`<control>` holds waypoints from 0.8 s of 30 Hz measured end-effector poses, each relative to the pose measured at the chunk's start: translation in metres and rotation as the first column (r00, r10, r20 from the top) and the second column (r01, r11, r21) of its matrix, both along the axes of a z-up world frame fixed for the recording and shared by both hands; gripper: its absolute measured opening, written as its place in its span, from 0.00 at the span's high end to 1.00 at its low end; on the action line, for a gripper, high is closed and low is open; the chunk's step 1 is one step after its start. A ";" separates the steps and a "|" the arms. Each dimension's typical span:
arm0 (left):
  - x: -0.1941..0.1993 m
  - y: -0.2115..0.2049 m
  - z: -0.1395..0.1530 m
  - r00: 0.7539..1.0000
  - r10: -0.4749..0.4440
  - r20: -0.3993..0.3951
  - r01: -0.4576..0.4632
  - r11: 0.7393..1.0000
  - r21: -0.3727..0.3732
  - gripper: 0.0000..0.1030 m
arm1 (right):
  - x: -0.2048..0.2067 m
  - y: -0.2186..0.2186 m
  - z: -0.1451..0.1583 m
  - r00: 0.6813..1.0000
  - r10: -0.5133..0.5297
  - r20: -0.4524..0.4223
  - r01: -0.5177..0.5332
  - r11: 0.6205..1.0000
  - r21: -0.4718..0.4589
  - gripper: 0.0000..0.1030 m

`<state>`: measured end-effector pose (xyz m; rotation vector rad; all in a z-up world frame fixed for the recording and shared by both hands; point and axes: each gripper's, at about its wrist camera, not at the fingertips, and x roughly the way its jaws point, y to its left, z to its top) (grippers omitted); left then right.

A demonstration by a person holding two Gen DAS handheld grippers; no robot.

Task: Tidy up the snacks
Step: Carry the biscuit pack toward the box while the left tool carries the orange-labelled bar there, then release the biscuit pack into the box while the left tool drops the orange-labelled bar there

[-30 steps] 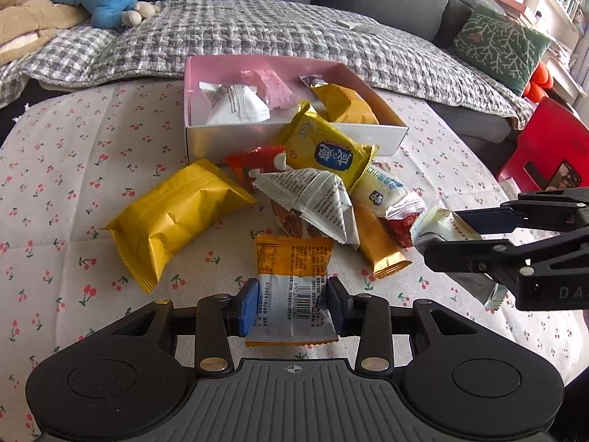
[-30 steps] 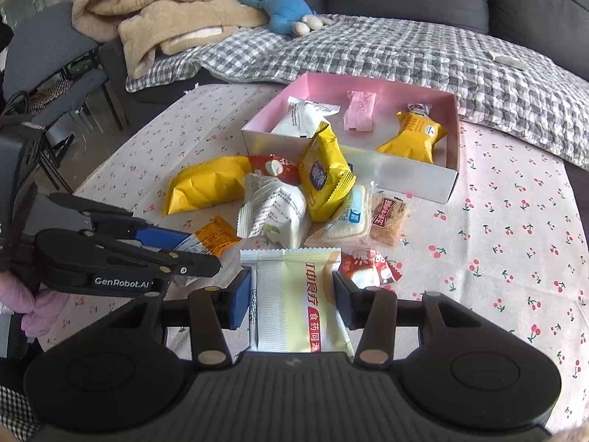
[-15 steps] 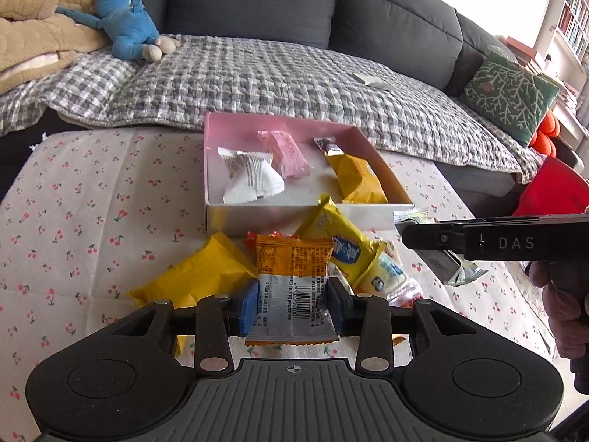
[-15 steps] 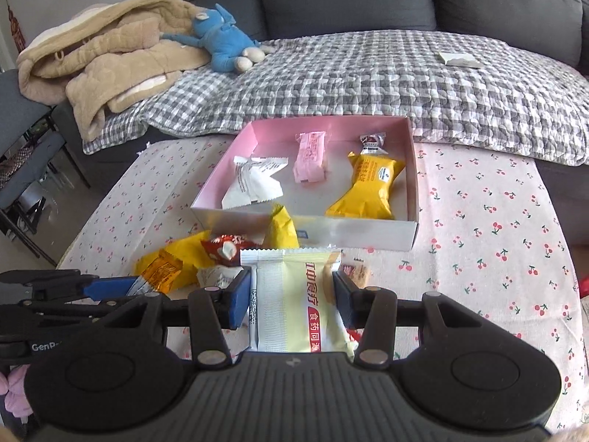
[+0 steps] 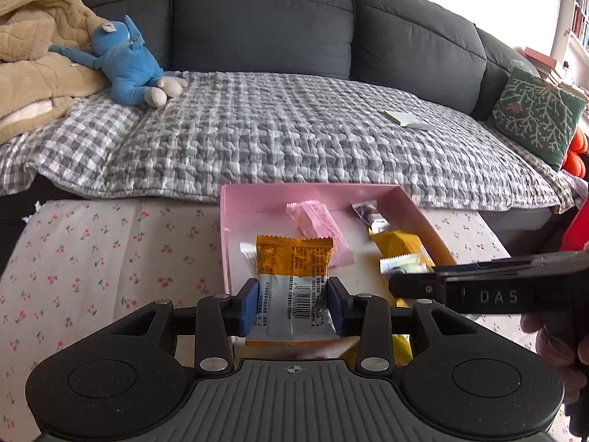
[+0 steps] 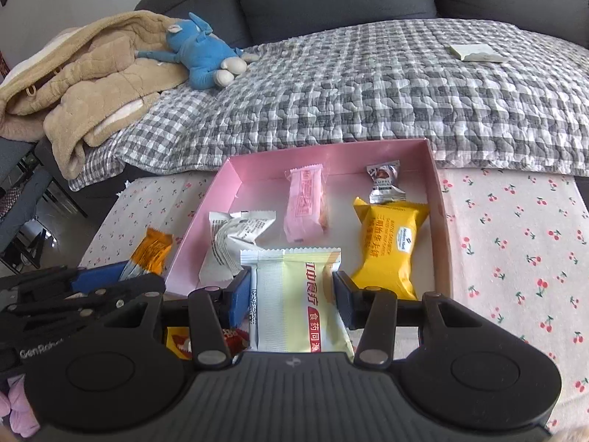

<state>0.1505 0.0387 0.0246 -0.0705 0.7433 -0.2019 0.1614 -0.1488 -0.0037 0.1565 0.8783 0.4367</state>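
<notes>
Nearest the lens, the left claw (image 5: 292,304) is clamped on an orange-and-silver snack packet (image 5: 293,287), held at the near-left corner of the pink box (image 5: 225,243), apparently for dropping in. Beside it, the right claw (image 6: 291,294) grips a pale green-and-cream packet (image 6: 298,294) by its sides, poised over the box's near wall. Inside lie a white packet (image 6: 235,235), a pink one (image 6: 305,204), a yellow sandwich pack (image 6: 390,243) and a small silver sweet (image 6: 384,182), leaving bare floor in the middle and at the far-left corner. More snacks lie on the cherry-print bench (image 6: 515,243) below the claws. Beyond the box's far wall, a checked-quilt sofa (image 5: 294,140) carries a blue plush toy (image 5: 125,62).
</notes>
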 end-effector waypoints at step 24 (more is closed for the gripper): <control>0.121 -0.035 -0.063 0.993 0.097 -0.068 -0.084 0.980 0.178 0.63 | 0.036 -0.006 -0.022 0.998 0.026 0.059 -0.024 0.999 -0.030 0.57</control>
